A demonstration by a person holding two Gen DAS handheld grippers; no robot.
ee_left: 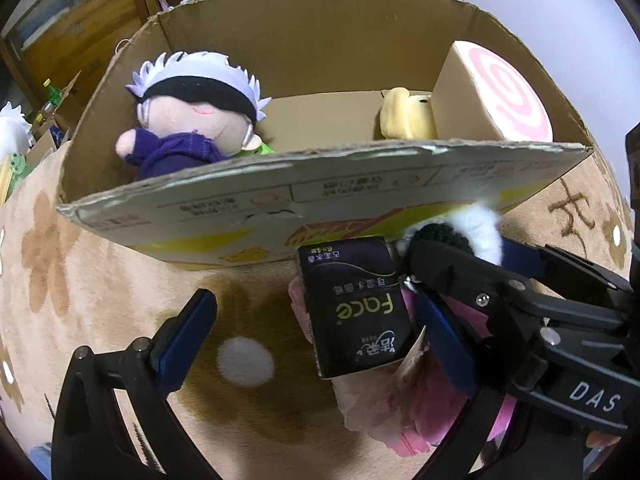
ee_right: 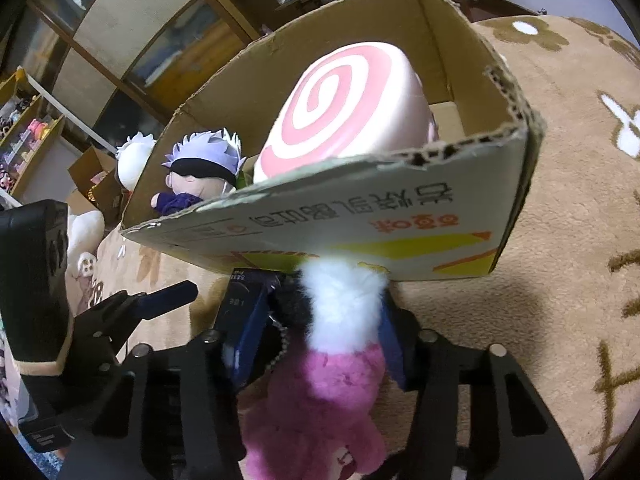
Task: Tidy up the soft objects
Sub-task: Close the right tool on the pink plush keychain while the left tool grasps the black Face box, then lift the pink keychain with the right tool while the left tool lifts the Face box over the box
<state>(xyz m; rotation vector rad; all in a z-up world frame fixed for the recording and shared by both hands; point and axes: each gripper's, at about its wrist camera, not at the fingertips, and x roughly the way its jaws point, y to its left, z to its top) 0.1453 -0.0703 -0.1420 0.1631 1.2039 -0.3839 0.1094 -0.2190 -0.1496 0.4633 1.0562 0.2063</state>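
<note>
A cardboard box (ee_left: 248, 184) (ee_right: 360, 216) stands on a beige flowered rug. It holds a white-haired blindfolded doll (ee_left: 188, 120) (ee_right: 200, 176), a yellow plush (ee_left: 404, 116) and a pink-swirl roll cushion (ee_left: 496, 92) (ee_right: 344, 116). My right gripper (ee_right: 320, 320) is shut on a pink and white furry plush (ee_right: 336, 364) (ee_left: 480, 232) in front of the box. My left gripper (ee_left: 316, 316) is open around a black tissue pack (ee_left: 352, 304) that lies on a pink plush (ee_left: 400, 416).
The rug (ee_left: 100, 288) (ee_right: 580, 200) extends all around. Other cardboard boxes and plush toys (ee_right: 128, 160) sit left of the box. Wooden shelves and cabinets (ee_right: 36, 128) stand behind.
</note>
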